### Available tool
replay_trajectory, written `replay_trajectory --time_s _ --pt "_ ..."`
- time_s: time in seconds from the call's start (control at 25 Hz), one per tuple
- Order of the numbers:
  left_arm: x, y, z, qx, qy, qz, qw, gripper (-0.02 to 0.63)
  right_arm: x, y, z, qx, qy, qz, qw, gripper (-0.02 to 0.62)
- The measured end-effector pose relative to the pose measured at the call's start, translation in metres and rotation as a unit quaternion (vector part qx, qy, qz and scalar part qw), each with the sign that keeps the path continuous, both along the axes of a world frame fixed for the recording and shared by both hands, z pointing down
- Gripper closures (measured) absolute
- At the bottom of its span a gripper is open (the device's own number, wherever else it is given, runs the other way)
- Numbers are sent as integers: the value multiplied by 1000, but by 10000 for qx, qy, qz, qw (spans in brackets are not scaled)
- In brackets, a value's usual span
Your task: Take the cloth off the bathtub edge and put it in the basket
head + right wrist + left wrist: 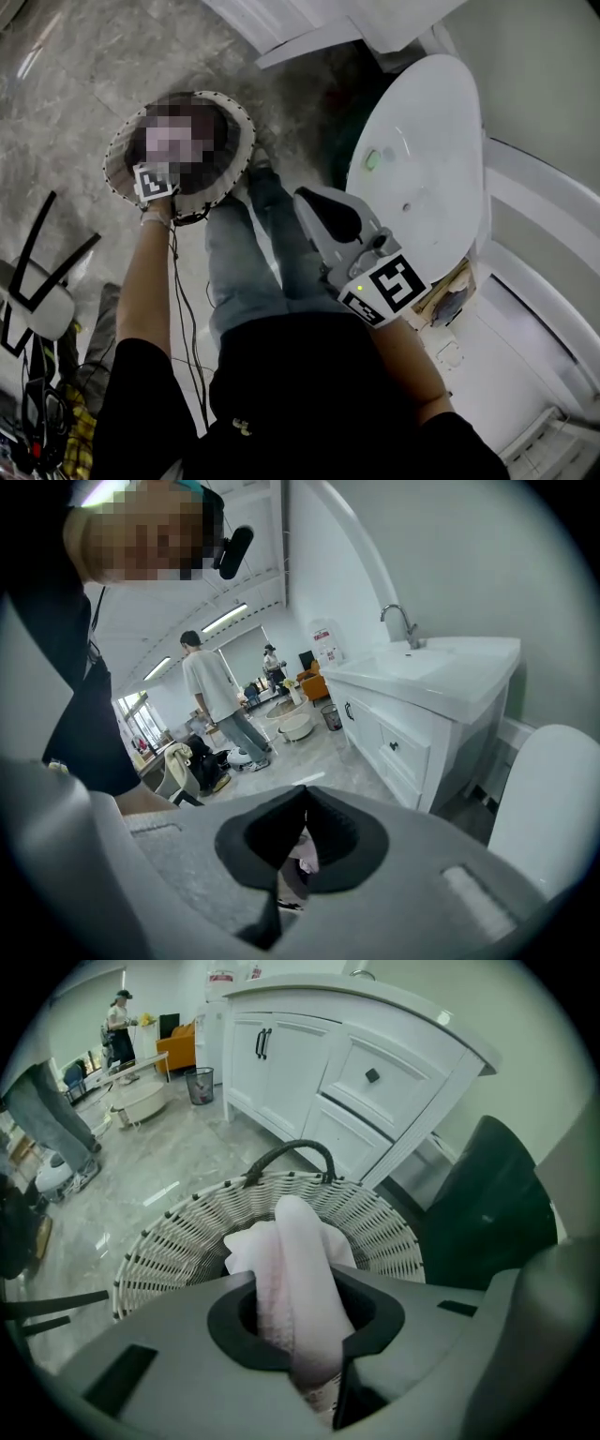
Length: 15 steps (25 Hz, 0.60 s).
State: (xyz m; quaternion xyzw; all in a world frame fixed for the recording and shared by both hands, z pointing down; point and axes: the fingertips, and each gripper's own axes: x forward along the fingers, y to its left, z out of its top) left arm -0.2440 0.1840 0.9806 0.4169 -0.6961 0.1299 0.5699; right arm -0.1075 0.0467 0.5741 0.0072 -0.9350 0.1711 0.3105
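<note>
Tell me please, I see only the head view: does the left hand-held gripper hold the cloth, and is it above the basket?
Observer: Yes. In the left gripper view the left hand-held gripper is shut on the pale pink cloth.
Operator: Is the cloth already inside the basket?
Observer: Its free end hangs over the opening of the white wicker basket; whether it touches the bottom I cannot tell.
Operator: And the right one?
Observer: The right hand-held gripper is shut, with nothing between its jaws.
</note>
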Motion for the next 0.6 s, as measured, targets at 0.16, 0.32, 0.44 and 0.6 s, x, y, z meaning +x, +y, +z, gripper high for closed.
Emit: replay_trajectory --time_s 0.16,0.32,0.44,0.6 --pt "-2 0 29 -177 75 34 9998 497 10 -3 12 2 69 118 9999 598" --pt "0 2 48 -359 164 96 9992 474 19 -5 20 -22 136 276 9995 598" --pt "4 6 61 -493 290 186 9982 420 21 -1 24 -27 162 297 9994 598" --pt "8 12 68 -594 339 228 9974 318 19 4 26 -46 159 302 9994 598"
